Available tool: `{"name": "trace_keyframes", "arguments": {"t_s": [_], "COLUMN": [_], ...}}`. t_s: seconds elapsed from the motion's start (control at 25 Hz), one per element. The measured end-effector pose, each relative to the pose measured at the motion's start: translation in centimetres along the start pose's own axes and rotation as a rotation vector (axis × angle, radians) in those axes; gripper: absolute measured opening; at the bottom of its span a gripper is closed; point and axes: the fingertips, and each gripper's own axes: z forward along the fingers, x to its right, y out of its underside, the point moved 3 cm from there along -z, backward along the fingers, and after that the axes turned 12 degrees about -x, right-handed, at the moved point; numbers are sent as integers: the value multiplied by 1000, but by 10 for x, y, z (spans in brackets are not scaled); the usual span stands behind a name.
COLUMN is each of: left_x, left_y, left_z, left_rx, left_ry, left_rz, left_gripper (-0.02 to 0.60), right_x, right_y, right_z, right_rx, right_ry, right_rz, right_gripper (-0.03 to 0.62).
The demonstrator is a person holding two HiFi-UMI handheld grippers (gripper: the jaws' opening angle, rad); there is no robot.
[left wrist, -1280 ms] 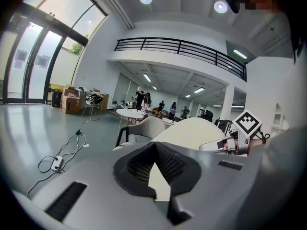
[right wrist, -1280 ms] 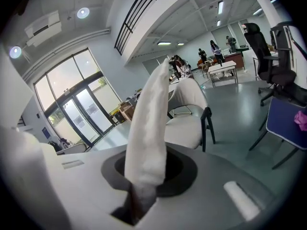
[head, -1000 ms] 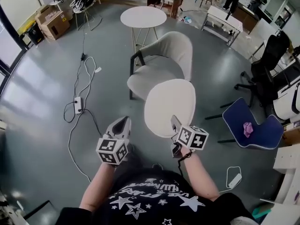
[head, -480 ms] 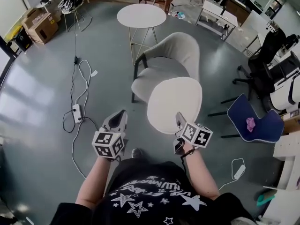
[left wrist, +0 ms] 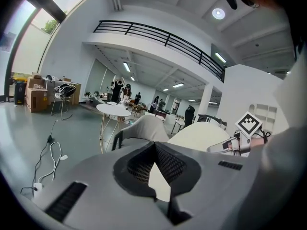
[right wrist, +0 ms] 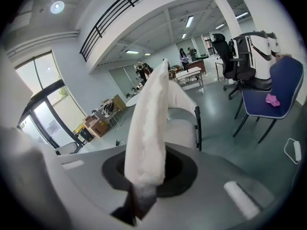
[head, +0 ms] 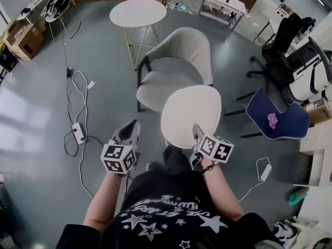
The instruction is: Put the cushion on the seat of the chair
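A round cream cushion hangs edge-on from my right gripper, which is shut on its near rim. In the right gripper view the cushion rises straight out of the jaws. The beige armchair with dark legs stands just beyond, its seat partly hidden by the cushion. My left gripper is level with the cushion's left side, apart from it, its jaws together and holding nothing. In the left gripper view, the cushion and chair lie ahead.
A round white table stands behind the chair. A blue chair with a pink thing on it is at the right, office chairs beyond it. Cables and a power strip lie on the grey floor at the left.
Both grippers have come closer to the armchair, the cushion carried along in the right one. The left gripper has moved forward beside the cushion. A leg now shows below the cushion.
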Motion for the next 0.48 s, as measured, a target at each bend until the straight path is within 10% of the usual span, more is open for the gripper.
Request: {"name": "trace_keyframes", "arguments": {"t_s": [0.48], "left_x": [-33], "left_y": [-20], "left_z": [34], "left_rx": [-51], "left_ry": [-36], "left_rz": [30], "left_gripper": [8], "right_x": [1], "right_y": [-39], "right_z": [74], "right_rx": [-60], "right_ry": [-14], "right_rz": [31], "right_gripper": [51]}}
